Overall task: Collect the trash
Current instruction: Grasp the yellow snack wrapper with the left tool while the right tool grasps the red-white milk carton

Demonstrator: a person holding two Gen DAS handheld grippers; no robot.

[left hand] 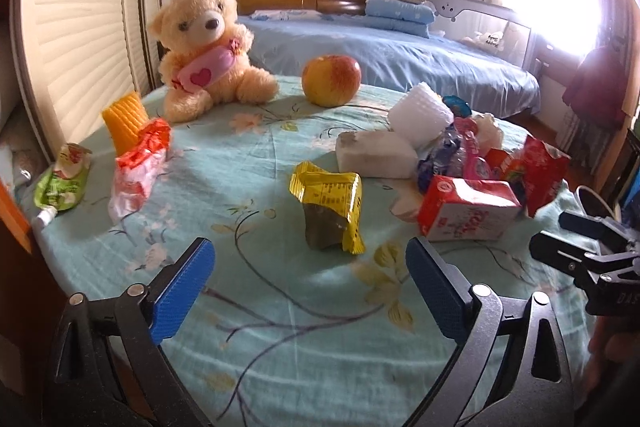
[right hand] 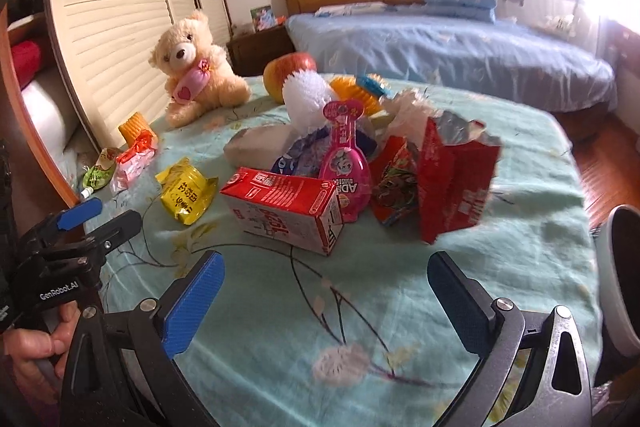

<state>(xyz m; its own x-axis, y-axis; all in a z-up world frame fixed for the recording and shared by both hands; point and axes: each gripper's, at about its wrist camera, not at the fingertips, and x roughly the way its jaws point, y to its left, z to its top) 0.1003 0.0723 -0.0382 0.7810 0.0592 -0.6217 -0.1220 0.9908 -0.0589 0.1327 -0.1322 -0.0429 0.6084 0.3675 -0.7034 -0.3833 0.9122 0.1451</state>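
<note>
Trash lies on a table with a green floral cloth (left hand: 280, 307). A yellow wrapper (left hand: 330, 205) lies just ahead of my open, empty left gripper (left hand: 308, 259). To its right stand a red and white carton (left hand: 466, 209), a torn red bag (left hand: 544, 171) and white foam pieces (left hand: 376, 153). At the left lie a red and white wrapper (left hand: 138, 163) and a green pouch (left hand: 62, 185). My right gripper (right hand: 326, 277) is open and empty, just short of the carton (right hand: 286, 207); behind it are a pink bottle (right hand: 346, 163) and the red bag (right hand: 452, 171).
A teddy bear (left hand: 208, 55) and an apple (left hand: 331, 79) sit at the table's far side, with an orange ridged piece (left hand: 124, 121) at the left. A blue bed (left hand: 400, 55) is beyond. Louvred wardrobe doors (left hand: 76, 39) stand at the left. A dark round object (right hand: 620, 279) is at the right edge.
</note>
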